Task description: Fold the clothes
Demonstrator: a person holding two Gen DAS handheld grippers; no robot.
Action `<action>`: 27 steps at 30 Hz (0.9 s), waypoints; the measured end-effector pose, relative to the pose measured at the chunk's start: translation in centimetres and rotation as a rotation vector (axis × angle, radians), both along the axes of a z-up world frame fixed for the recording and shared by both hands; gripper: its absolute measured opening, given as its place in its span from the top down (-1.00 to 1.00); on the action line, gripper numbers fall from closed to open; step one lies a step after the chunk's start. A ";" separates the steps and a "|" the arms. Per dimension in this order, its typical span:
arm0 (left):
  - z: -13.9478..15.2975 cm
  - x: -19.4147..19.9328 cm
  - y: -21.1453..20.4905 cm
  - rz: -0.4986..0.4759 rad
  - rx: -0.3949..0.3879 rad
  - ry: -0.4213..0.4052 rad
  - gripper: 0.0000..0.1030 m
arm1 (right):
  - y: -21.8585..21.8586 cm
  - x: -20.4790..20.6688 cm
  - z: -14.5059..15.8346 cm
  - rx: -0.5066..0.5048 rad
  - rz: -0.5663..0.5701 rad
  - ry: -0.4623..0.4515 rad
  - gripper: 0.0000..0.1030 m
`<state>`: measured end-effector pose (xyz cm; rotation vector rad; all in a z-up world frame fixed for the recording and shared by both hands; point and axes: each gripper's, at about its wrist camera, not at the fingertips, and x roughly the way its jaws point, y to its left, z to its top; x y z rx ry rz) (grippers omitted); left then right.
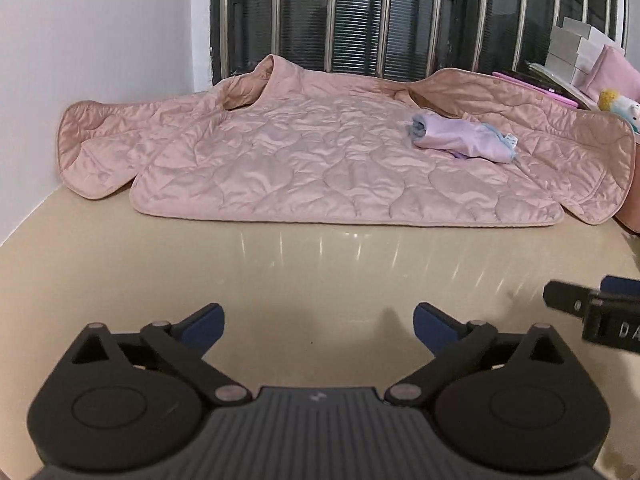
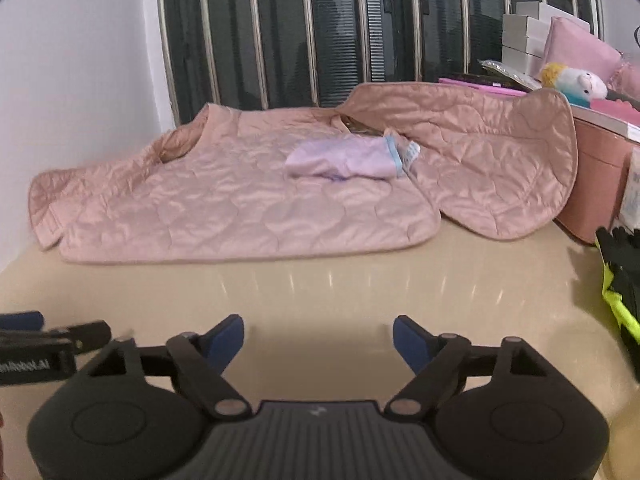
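A pink quilted jacket (image 1: 320, 160) lies spread flat across the far half of the glossy beige worktop (image 1: 320, 272), filling the middle of both frames. Its collar sits at the upper left, against the barred window (image 1: 400, 12). One sleeve reaches toward the left edge of the frame, and the other curls up at the right against a pink box (image 2: 596, 184). A small lilac garment (image 1: 460, 138), folded into a bundle with a pale blue edge, rests on the jacket right of its centre.

The left tool (image 1: 318, 326) occupies the bottom of the left wrist view, its blue-padded fingers spread wide over bare worktop with nothing between them. The right tool (image 2: 318, 338) sits likewise at the bottom of its own view, fingers apart and empty, well short of the jacket's hem. White boxes (image 2: 524, 36) and a plush toy (image 2: 576, 82) are stacked at the upper right.
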<state>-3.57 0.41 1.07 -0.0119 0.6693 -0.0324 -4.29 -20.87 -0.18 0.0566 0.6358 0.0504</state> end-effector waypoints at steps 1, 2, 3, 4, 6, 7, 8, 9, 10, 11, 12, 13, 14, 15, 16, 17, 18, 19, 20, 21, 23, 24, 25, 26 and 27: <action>-0.3 0.0 -0.1 -0.002 0.008 0.004 -0.99 | 0.1 0.0 -0.3 -0.010 -0.004 0.006 -0.68; -0.7 -0.1 -0.2 -0.003 0.017 0.007 -0.99 | 0.2 -0.1 -0.5 -0.016 -0.007 0.006 -0.69; -1.0 0.0 -0.3 -0.002 0.023 0.010 -0.99 | 0.2 -0.2 -0.8 -0.016 -0.012 0.000 -0.71; -1.3 0.0 -0.4 -0.001 0.028 0.011 -0.99 | 0.1 -0.2 -1.0 -0.012 -0.016 -0.004 -0.74; -1.4 0.0 -0.4 -0.010 0.027 0.003 -0.99 | -0.1 0.0 -1.3 -0.001 -0.021 0.018 -0.78; -1.4 -0.1 -0.4 -0.015 0.027 0.001 -0.99 | -0.1 0.2 -1.3 0.006 -0.017 0.026 -0.84; -1.4 0.0 -0.3 -0.017 0.021 0.004 -0.99 | 0.0 0.4 -1.3 0.006 -0.019 0.030 -0.88; -1.3 0.0 -0.2 -0.021 0.008 0.005 -0.99 | 0.1 0.6 -1.4 0.005 -0.021 0.033 -0.96; -1.3 0.1 0.0 -0.027 -0.001 0.001 -0.99 | 0.2 0.8 -1.5 0.000 -0.023 0.037 -1.00; -1.4 0.4 -0.1 -0.029 0.007 -0.003 -0.99 | 0.4 1.0 -1.5 -0.011 -0.026 0.038 -1.00; -1.5 0.6 -0.1 -0.030 0.014 -0.007 -0.99 | 0.6 1.3 -1.6 -0.028 -0.032 0.044 -1.00; -1.5 0.8 -0.1 -0.032 0.022 -0.010 -0.99 | 1.0 1.6 -1.7 -0.057 -0.037 0.047 -1.00; -1.6 1.0 -0.1 -0.032 0.027 -0.014 -0.99 | 1.3 1.6 -1.8 -0.072 -0.039 0.034 -1.00; -1.6 1.2 -0.1 -0.025 0.019 -0.019 -0.99 | 1.3 1.8 -1.8 -0.072 -0.045 0.032 -1.00; -1.6 1.3 -0.1 -0.020 0.014 -0.021 -0.99 | 1.2 2.1 -1.8 -0.055 -0.053 0.036 -1.00; -1.6 1.5 -0.2 -0.020 0.019 -0.015 -0.99 | 1.1 2.3 -1.8 -0.055 -0.065 0.037 -1.00; -1.6 1.6 -0.3 -0.021 0.022 -0.011 -0.99 | 1.1 2.5 -1.8 -0.053 -0.077 0.037 -1.00; -1.6 1.7 -0.4 -0.029 0.023 -0.010 -0.99 | 1.2 2.6 -1.9 -0.054 -0.081 0.038 -1.00; -1.6 1.7 -0.4 -0.036 0.024 -0.009 -0.99 | 1.2 2.7 -1.9 -0.056 -0.084 0.040 -1.00; -1.6 1.7 -0.5 -0.039 0.024 -0.009 -0.99 | 1.2 2.9 -1.9 -0.057 -0.086 0.041 -1.00; -1.6 1.8 -0.4 -0.040 0.024 -0.009 -0.99 | 1.1 2.8 -1.9 -0.051 -0.081 0.037 -1.00; -1.6 1.8 -0.5 -0.040 0.024 -0.009 -0.99 | 1.2 2.8 -2.0 -0.056 -0.079 0.038 -1.00; -1.6 1.7 -0.5 -0.040 0.024 -0.009 -0.99 | 1.3 2.9 -2.0 -0.055 -0.067 0.038 -1.00; -1.6 1.7 -0.5 -0.040 0.025 -0.008 -0.99 | 1.4 2.9 -2.0 -0.054 -0.049 0.038 -1.00; -1.6 1.7 -0.5 -0.041 0.024 -0.007 -0.99 | 1.6 2.9 -2.0 -0.055 -0.021 0.037 -1.00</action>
